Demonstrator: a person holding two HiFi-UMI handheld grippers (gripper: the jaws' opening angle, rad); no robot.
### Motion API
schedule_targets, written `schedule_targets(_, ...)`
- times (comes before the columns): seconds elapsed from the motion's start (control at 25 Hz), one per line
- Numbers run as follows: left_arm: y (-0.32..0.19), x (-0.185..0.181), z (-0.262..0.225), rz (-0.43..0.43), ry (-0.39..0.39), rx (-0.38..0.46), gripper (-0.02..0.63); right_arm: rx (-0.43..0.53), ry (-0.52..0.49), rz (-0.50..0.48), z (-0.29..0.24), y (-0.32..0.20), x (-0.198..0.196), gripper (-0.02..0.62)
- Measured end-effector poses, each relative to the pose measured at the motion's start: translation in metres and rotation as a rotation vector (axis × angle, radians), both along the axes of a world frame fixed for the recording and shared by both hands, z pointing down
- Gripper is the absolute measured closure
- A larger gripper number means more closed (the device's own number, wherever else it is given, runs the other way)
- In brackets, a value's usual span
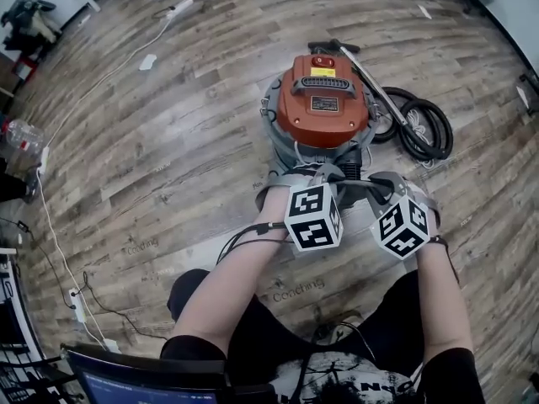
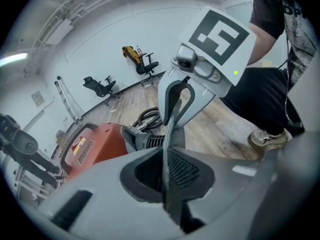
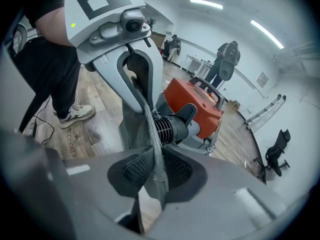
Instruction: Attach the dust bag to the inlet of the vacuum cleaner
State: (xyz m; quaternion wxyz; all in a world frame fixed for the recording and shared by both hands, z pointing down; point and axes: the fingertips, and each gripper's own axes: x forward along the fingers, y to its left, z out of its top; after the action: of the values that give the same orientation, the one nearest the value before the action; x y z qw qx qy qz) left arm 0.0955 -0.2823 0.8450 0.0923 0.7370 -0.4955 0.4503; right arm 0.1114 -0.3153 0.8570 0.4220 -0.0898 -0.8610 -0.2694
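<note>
Head view shows both hands low before the vacuum cleaner (image 1: pixel 324 99), where the left gripper (image 2: pixel 166 171) and right gripper (image 3: pixel 154 173) each pinch the dust bag (image 3: pixel 134 127), apparently stretching it toward the ribbed inlet (image 3: pixel 170 129) just beside it.

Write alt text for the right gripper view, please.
The right gripper pinches a grey bag, which the left gripper also holds, just ahead. Behind the bag stands an orange vacuum with a black ribbed inlet, on a wooden floor.
</note>
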Motion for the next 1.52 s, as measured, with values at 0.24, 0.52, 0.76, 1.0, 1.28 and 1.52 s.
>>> schedule_targets(0.24, -0.002, 0.005, -0.003, 0.017, -0.017, -0.006, 0.575, 0.053, 0.076, -0.069, 0.016, 0.005, 0.004, 0.499)
schedule_targets(0.52, 0.002, 0.004, 0.0, 0.023, -0.01, -0.001, 0.578, -0.003, 0.044, -0.057, 0.006, 0.005, 0.002, 0.531)
schedule_targets(0.76, 0.006, -0.001, 0.005, -0.005, 0.025, -0.025, 0.577, 0.035, 0.073, -0.113, -0.001, 0.01, 0.001, 0.548)
schedule_targets(1.0, 0.012, -0.01, 0.019, -0.037, 0.06, -0.074, 0.578, 0.142, 0.114, -0.187, -0.008, 0.018, -0.007, 0.546)
schedule_targets(1.28, -0.006, -0.006, 0.0, 0.005, 0.005, -0.002, 0.572, -0.004, 0.053, -0.061, 0.003, 0.004, 0.0, 0.545)
schedule_targets(1.52, -0.011, 0.0, -0.005, 0.018, -0.015, 0.002, 0.566, -0.02, 0.01, -0.024, 0.009, 0.002, 0.002, 0.543)
